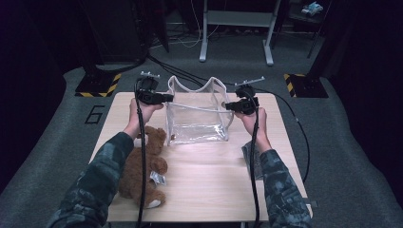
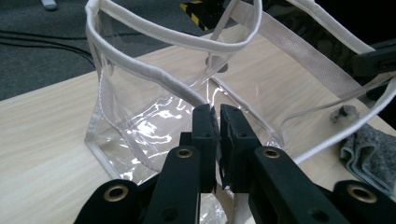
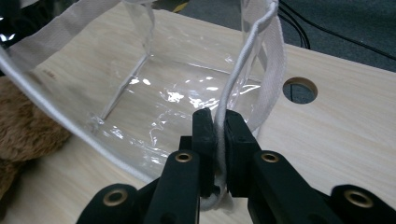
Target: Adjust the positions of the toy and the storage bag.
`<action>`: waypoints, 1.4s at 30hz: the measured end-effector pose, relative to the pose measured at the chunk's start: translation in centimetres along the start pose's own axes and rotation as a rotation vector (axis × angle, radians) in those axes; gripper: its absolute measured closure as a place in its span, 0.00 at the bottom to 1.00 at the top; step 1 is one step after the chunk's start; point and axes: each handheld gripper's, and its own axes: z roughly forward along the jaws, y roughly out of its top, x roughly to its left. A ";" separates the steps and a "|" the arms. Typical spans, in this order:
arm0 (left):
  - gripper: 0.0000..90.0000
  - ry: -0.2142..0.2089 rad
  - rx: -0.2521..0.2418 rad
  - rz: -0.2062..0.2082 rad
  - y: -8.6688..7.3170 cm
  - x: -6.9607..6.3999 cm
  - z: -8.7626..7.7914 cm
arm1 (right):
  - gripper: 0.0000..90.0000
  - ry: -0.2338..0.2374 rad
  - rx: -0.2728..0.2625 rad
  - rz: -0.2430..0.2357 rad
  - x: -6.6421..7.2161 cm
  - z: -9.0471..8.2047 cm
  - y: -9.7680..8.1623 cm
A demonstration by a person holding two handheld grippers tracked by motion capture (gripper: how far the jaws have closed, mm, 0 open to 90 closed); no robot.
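A clear plastic bag (image 1: 197, 118) with white trim and white handles stands upright and spread wide on the wooden table (image 1: 209, 180). My left gripper (image 1: 170, 98) is shut on the bag's left rim. In the left gripper view the white edge of the bag (image 2: 140, 121) runs into the pinched jaws of that gripper (image 2: 215, 112). My right gripper (image 1: 227, 106) is shut on the right rim. In the right gripper view the bag's (image 3: 177, 88) white trim is clamped between the jaws of that gripper (image 3: 219, 116). The bag looks empty inside.
A brown teddy bear (image 1: 142, 166) lies on the table's left front, under my left forearm, close to the bag. A folded grey cloth (image 1: 249, 156) lies at the right under my right forearm. A round hole (image 3: 300, 90) is cut in the tabletop beside the bag.
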 end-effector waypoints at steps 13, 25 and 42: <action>0.73 -0.017 0.025 -0.001 -0.3 -0.5 -0.7 | 0.86 0.025 -0.020 -0.048 1.3 -2.0 -2.5; 0.36 0.037 0.008 -0.103 2.0 1.5 -0.1 | 0.55 -0.070 -0.075 -0.018 -1.0 -1.8 1.1; 0.93 0.127 0.138 -0.017 0.5 2.7 1.5 | 0.95 -0.227 -0.001 0.019 -2.9 1.4 1.9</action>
